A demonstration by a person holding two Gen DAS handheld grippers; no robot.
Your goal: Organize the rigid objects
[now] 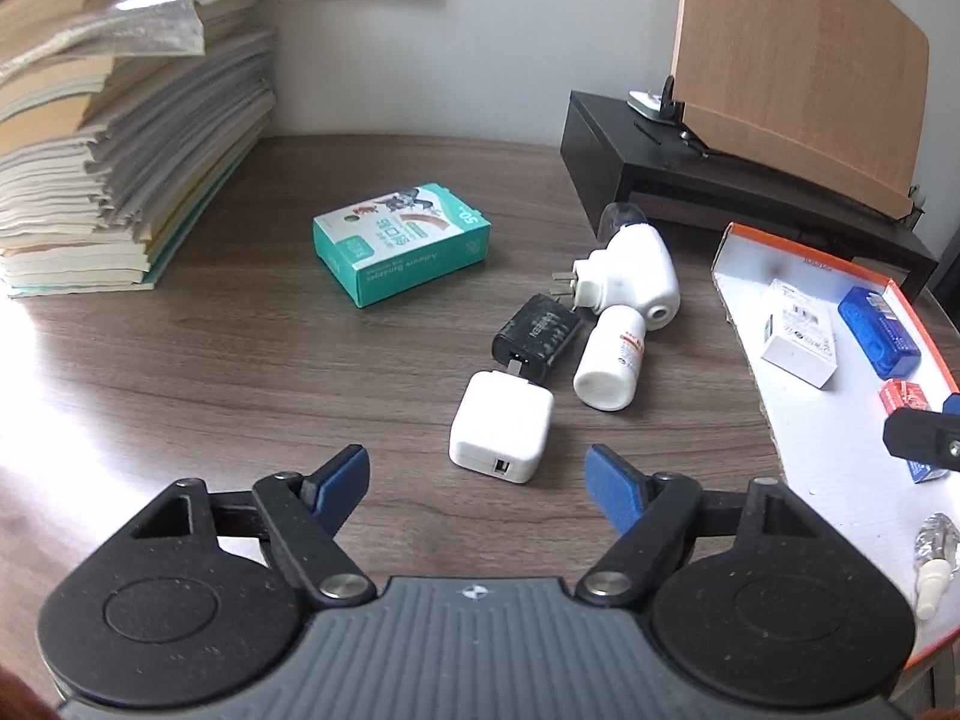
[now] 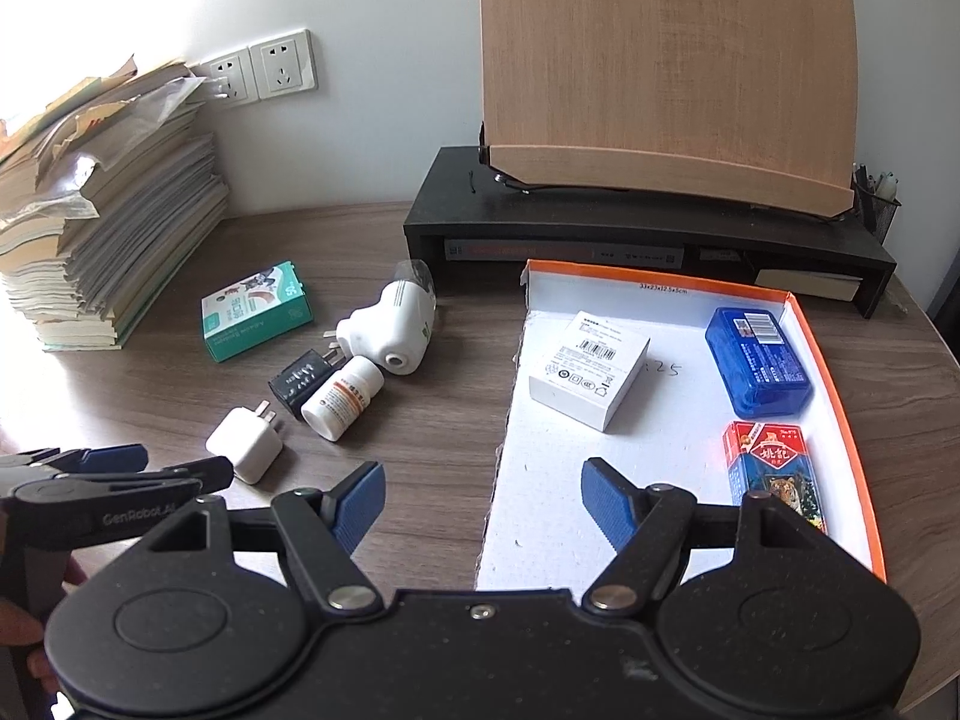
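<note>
Left gripper (image 1: 478, 477) low over the brown table (image 1: 240, 372), jaws apart and holding nothing. Just ahead of the gap between them, slightly toward the right-hand jaw: a white USB charger (image 1: 501, 434), port side facing the jaws, not touching either blue pad (image 1: 612, 489). Directly beyond it, touching its far edge, a black plug adapter (image 1: 538, 336). Right of that, a white pill bottle (image 1: 612, 360) lying on its side, bottom toward the jaws. Farther ahead, a white plug-in device (image 1: 630, 279) with prongs pointing left. Well ahead and left of the jaws, a teal bandage box (image 1: 402, 243), apart from the rest. Far left, a tall stack of books and papers (image 1: 120, 138).

Right gripper (image 2: 482, 501) also with jaws apart and empty, straddling the near left edge of a shallow white cardboard tray with orange rim (image 2: 840, 372): left jaw over bare table, right jaw over the tray floor. Inside the tray, ahead of the right jaw, a white box (image 2: 591, 375); farther right, a blue case (image 2: 757, 360); just right of the right jaw, a red and blue card box (image 2: 771, 468). Beyond the tray, a black monitor riser (image 2: 600, 228) carrying a tilted wooden board (image 2: 660, 60). Wall sockets (image 2: 264, 72) behind the paper stack.
</note>
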